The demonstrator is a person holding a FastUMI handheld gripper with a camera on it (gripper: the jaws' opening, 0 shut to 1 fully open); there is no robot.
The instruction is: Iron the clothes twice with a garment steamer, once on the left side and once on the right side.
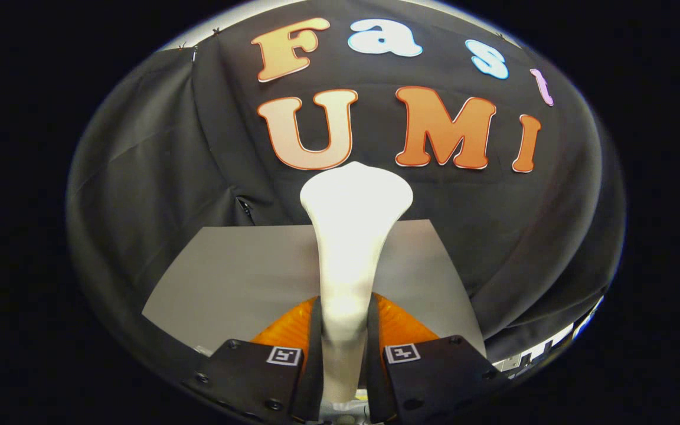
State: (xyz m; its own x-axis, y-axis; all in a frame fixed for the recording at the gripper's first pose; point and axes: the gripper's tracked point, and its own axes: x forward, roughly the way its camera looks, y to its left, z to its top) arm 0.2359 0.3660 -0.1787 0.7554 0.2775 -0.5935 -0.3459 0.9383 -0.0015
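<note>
The gripper (343, 354) clamps the white garment steamer (352, 236) by its narrow handle, both fingers pressing its sides, so the jaws stand narrow around it. The steamer rises from between the fingers toward 12 o'clock, widening into a broad head beyond them. An orange piece (402, 327) shows just behind the fingers at either side of the handle. A grey board (239, 277) lies beyond, spreading from 9 to 3 o'clock, before the black cloth wall (157, 177).

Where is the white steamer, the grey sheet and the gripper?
steamer (349, 236), gripper view, on its white neck below the wide head.
grey sheet (239, 277), gripper view, on its bare part beside the steamer.
gripper (343, 348), gripper view, midway between its fingertips, shut on the steamer.
</note>
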